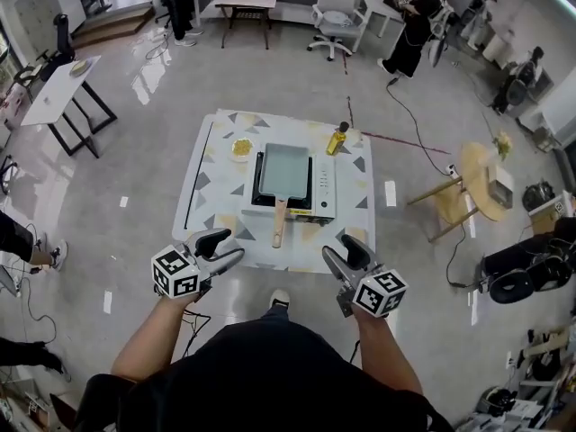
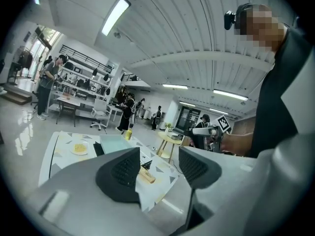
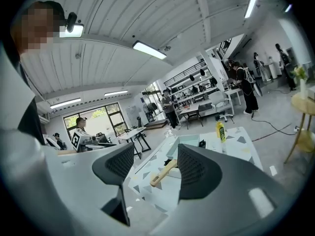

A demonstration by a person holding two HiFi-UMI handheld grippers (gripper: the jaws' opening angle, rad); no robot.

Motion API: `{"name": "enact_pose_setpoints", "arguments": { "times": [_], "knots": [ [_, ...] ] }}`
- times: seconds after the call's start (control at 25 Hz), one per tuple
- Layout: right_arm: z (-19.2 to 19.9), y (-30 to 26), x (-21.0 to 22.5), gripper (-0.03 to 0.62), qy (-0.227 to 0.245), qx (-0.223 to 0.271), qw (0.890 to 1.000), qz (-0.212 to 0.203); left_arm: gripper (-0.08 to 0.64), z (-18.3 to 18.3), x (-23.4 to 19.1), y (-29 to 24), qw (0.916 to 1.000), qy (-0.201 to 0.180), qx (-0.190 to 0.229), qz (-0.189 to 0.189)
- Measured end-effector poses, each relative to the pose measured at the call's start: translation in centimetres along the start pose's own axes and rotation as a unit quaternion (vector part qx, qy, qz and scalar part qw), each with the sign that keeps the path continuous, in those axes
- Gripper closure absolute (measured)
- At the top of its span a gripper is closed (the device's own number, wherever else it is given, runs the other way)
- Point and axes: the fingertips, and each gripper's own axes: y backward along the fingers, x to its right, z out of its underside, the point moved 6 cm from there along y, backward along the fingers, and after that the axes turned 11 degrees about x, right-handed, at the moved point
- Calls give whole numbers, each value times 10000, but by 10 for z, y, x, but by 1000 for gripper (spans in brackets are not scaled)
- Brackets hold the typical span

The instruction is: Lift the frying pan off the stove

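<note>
Left claw (image 1: pixel 227 248): jaws apart, nothing between them. Right claw (image 1: pixel 344 252): jaws apart, also empty. Both are held at the near edge of the bench (image 1: pixel 205 187), either side of the wooden handle (image 1: pixel 279 223), not touching it. Rectangular frying pan (image 1: pixel 284 171) sits on the stove (image 1: pixel 322 187) mid-bench. Plate (image 1: pixel 241 148) lies just left of the pan; oil bottle (image 1: pixel 337 139) stands at far right.

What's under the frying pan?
The frying pan sits on a portable stove. The stove's white side panel and black top edges show around it. The stove surface directly beneath is covered by the pan.
</note>
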Motion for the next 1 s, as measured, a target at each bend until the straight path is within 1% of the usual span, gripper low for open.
{"name": "enact_pose_setpoints", "arguments": {
  "times": [0.2,0.36,0.6,0.76,0.84,1.0],
  "knots": [
    [-3,-17,29,295,-168,-135,9997,-131,313,0,-6,-25,9999,65,-38,-134],
    [-3,-31,47,298,-398,-213,9983,-360,311,4,-6,-40,9995,122,-107,-287],
    [1,-51,61,302,-926,-356,9925,-710,307,11,-5,-53,9983,283,-106,-500],
    [14,-63,64,308,-1463,-526,9846,-799,308,16,-7,-58,9975,338,-95,-605],
    [20,-71,62,308,-1522,-638,9824,-878,307,21,-9,-62,9971,437,-121,-610],
    [32,-87,61,307,-1528,-822,9801,-969,307,37,-18,-72,9961,637,-301,-531]
  ]
}}
